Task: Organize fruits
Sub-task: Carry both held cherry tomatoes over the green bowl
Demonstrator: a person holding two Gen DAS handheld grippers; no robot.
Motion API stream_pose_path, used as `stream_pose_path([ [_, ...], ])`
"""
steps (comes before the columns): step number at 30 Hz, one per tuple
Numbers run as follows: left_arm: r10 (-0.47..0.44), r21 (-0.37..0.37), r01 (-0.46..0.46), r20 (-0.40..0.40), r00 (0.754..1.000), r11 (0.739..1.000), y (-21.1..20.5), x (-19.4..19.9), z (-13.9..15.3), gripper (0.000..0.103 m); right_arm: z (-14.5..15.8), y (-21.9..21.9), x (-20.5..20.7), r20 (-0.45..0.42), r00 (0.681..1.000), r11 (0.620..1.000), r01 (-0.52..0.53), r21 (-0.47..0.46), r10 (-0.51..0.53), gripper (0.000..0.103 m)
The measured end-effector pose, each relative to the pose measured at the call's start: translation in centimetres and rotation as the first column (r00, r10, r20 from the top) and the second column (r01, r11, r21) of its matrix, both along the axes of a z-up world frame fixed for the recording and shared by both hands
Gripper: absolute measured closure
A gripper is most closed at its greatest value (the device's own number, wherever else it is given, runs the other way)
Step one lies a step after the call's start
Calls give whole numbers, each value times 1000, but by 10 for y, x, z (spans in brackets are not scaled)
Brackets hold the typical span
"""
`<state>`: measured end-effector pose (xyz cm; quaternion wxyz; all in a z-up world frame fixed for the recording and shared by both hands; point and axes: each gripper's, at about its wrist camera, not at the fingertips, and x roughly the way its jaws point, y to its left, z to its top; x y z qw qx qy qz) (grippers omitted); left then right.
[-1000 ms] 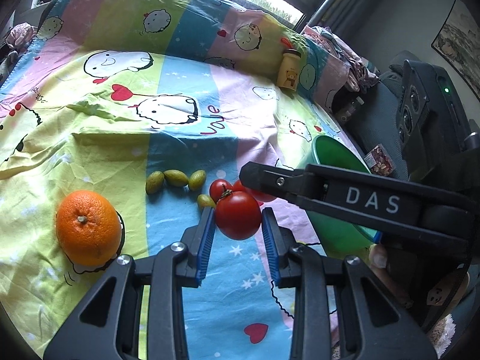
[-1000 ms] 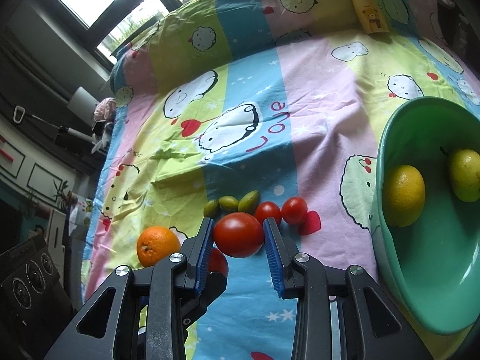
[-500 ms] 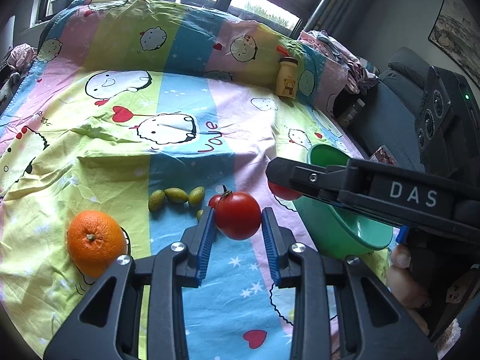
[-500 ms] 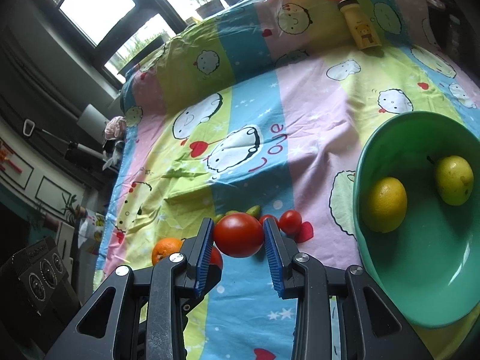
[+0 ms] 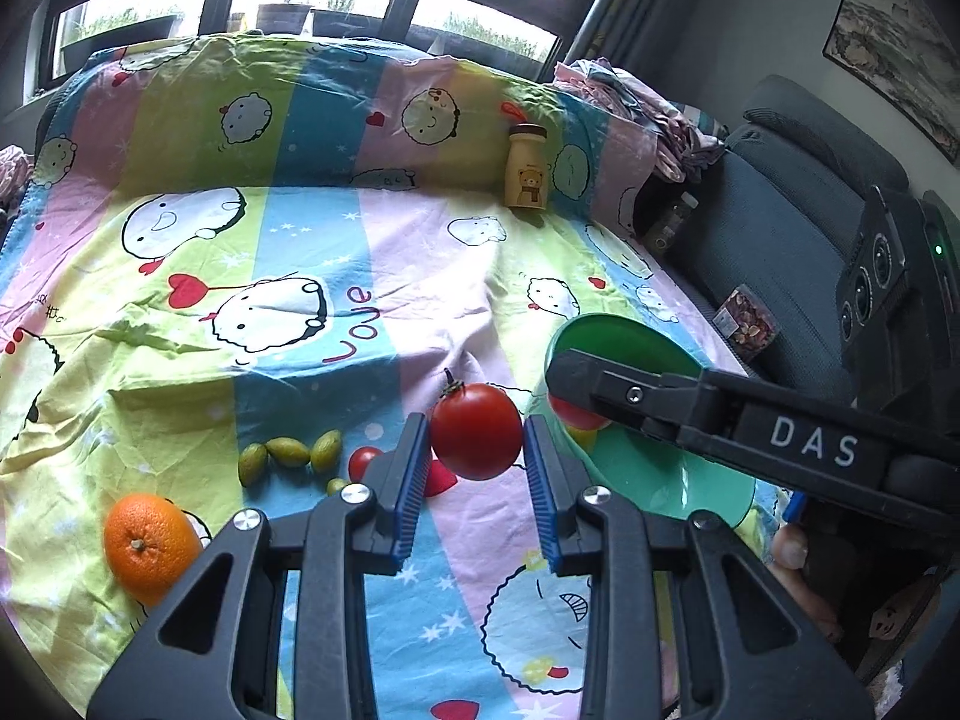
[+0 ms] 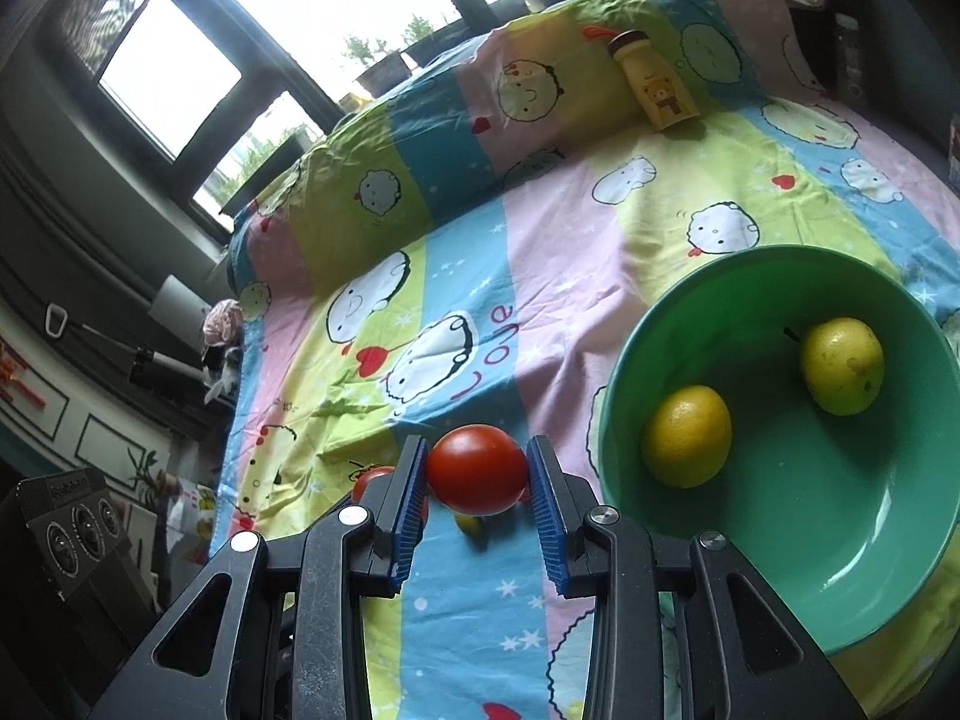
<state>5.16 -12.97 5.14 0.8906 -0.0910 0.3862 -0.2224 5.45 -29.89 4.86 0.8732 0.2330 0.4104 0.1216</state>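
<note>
Now 2 tools (image 5: 477,450) (image 6: 478,471) grip tomatoes (image 5: 476,439) (image 6: 477,468).

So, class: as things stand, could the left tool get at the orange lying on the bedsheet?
Probably not yet. The left tool is shut on a tomato, so it has no free grip. The orange itself lies uncovered on the sheet to its left, with nothing between them; once the tomato is dropped, the way looks open.

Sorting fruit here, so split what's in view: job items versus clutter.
Job: round red tomato in left hand-held gripper; second red tomato in right hand-held gripper; green plastic bowl; round orange; small green olives.
Clutter: yellow bear bottle; snack packet.
</note>
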Motion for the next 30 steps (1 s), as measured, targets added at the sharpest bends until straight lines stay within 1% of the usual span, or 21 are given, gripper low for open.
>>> stream_pose_path([
  [5, -39, -6, 39, -5, 999, 999, -19, 9, 4, 72, 0, -25, -4, 1, 998, 997, 70, 24, -71, 67],
  [10, -92, -4, 92, 1, 996, 996, -43, 13, 9, 72, -1, -51, -8, -7, 986, 985, 169, 17, -169, 67],
  [15, -153, -11, 153, -8, 988, 988, -69, 19, 9, 72, -4, -72, -12, -15, 977, 975, 212, 62, -211, 67],
  [19, -195, -19, 194, -35, 980, 981, -87, 24, 4, 72, -8, -88, -15, -30, 964, 962, 266, 58, -265, 67],
  [22, -232, -41, 229, -66, 971, 973, -97, 26, -3, 72, -12, -99, -18, -42, 956, 953, 293, 72, -291, 67],
  [24, -244, -41, 242, -75, 967, 969, -104, 27, -6, 72, -14, -104, -19, -48, 951, 948, 309, 80, -306, 67],
  [30, -280, -40, 277, -104, 954, 960, -119, 28, -15, 72, -18, -112, -21, -65, 933, 933, 356, 47, -353, 67],
])
